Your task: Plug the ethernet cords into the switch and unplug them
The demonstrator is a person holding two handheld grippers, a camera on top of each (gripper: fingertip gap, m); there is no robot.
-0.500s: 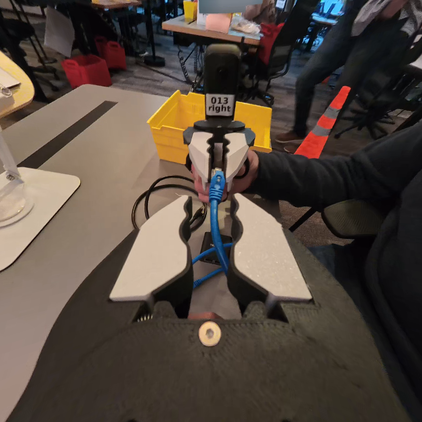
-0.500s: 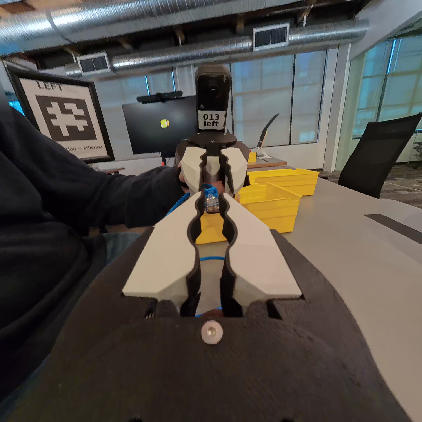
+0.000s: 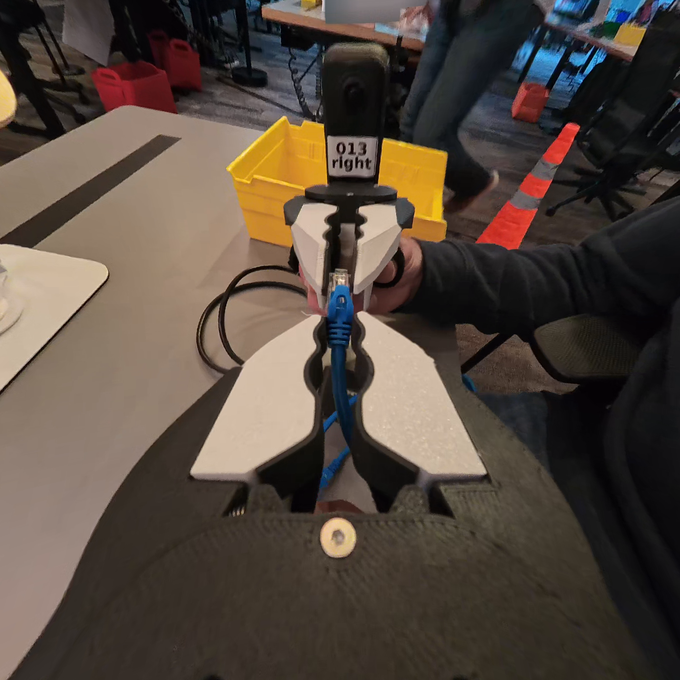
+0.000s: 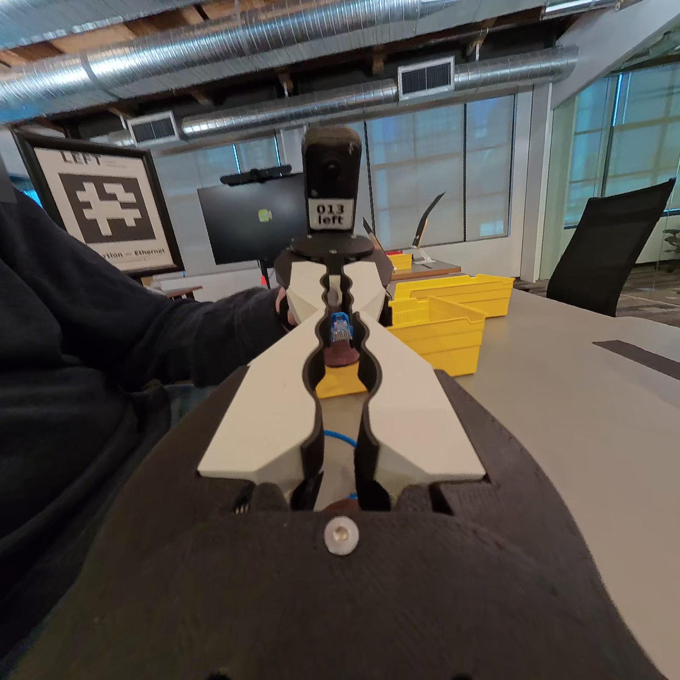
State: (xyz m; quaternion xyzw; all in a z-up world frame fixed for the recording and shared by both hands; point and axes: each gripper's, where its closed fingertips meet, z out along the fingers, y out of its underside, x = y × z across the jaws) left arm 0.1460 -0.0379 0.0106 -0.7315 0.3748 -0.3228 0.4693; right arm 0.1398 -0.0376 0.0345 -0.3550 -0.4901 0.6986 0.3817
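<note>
Closure, lately: left hand-held gripper [image 3: 340, 323], gaping wide around the blue ethernet cord [image 3: 341, 390] half a second ago, now narrowed to a slim gap flanking the ribbed boot just behind the plug [image 4: 340, 328]; actual pinching of the boot impossible to confirm. Right hand-held gripper [image 4: 340, 333] clamped on the plug as before, nose to nose with the left, tips almost touching. Probably a hand-over or re-grip in mid-air, so no insertion yet. Cord held up above the counter [image 3: 147, 312], trailing down between the left fingers; switch hidden somewhere beneath them, ports out of sight. Around: a black cable [image 3: 220, 323] looped on the counter close behind the meeting point, a yellow bin [image 3: 272, 191] farther back, a white pad [image 3: 48, 294] off to one side, an orange cone [image 3: 522, 206] on the floor. In the way: mainly the grippers' own bulk, masking the switch, plus slack blue loops below.
</note>
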